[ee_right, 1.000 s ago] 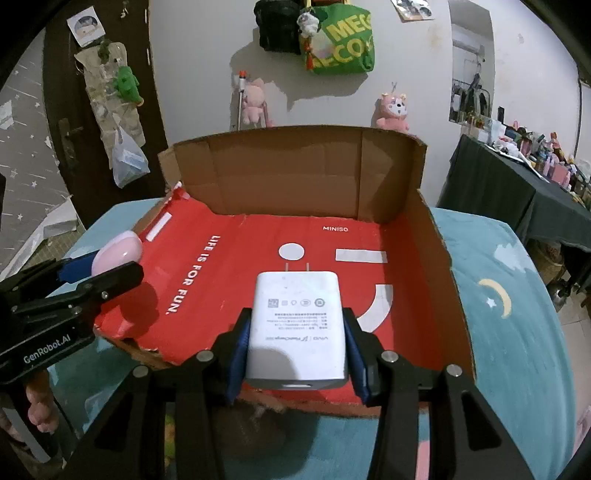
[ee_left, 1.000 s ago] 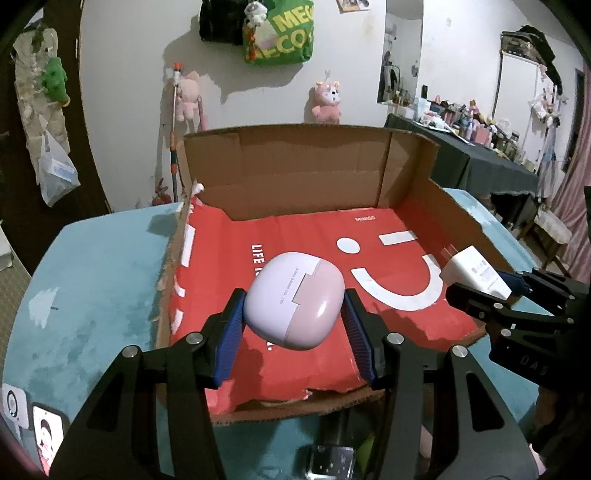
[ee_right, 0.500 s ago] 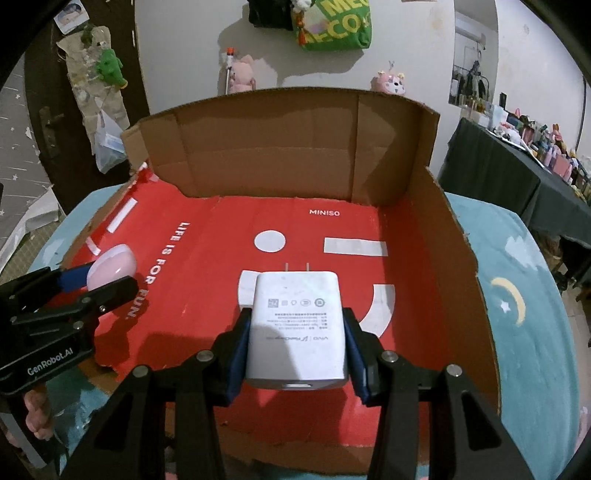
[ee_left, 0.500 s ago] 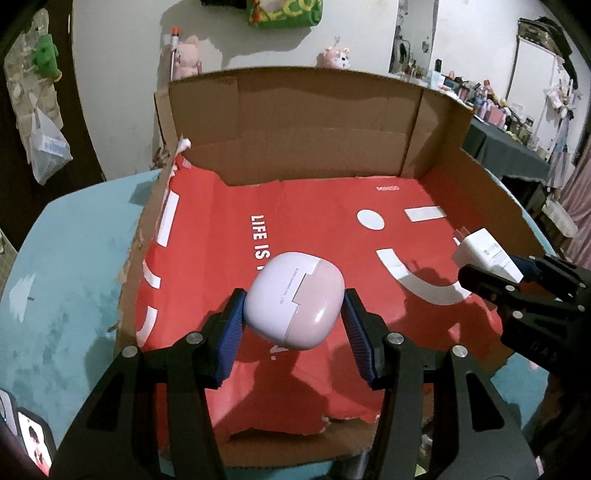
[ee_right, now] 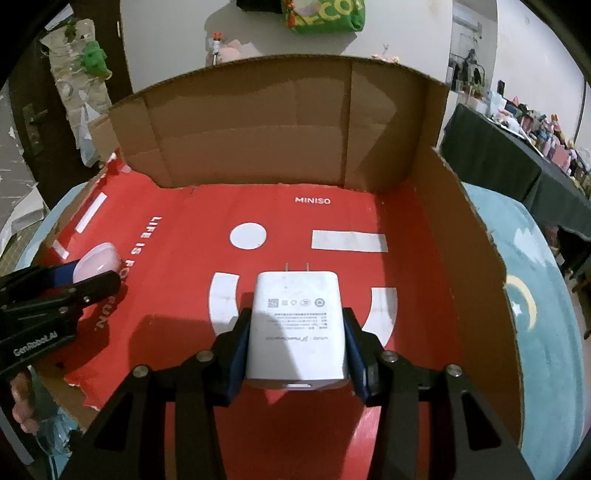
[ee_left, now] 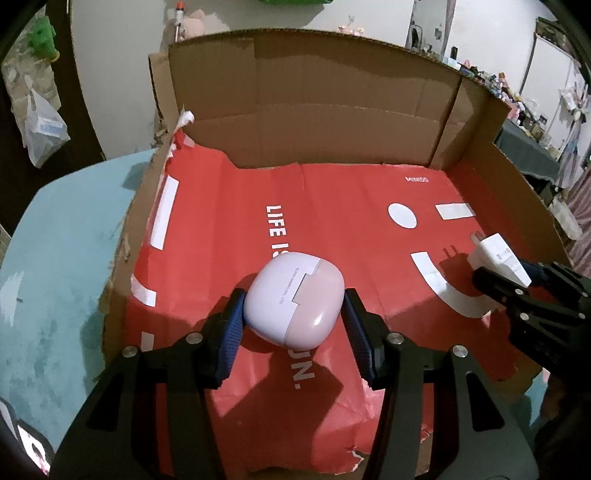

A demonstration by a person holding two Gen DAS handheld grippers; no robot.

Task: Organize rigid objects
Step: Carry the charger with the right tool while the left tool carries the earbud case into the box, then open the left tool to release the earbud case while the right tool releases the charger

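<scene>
Cardboard box point(ee_left: 314, 122) walls blocked the room; between the left gripper point(ee_left: 293, 314) jaws a pink case point(ee_left: 294, 301) was clamped, between the right gripper point(ee_right: 297, 341) jaws a white charger point(ee_right: 297, 325), its rear edge hidden.

The left gripper point(ee_left: 293, 308) points steeply down and forward, and its blue pads point(ee_left: 232, 328) press on both sides of a held object. The right gripper point(ee_right: 297, 332) has the same tilt and is also clamped on an object, beside the left one.

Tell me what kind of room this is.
Probably a lived-in home room, perhaps a bedroom: plush toys hang on the wall, a dark-clothed side table is crowded with small bottles, and a green tote bag hangs above.
</scene>
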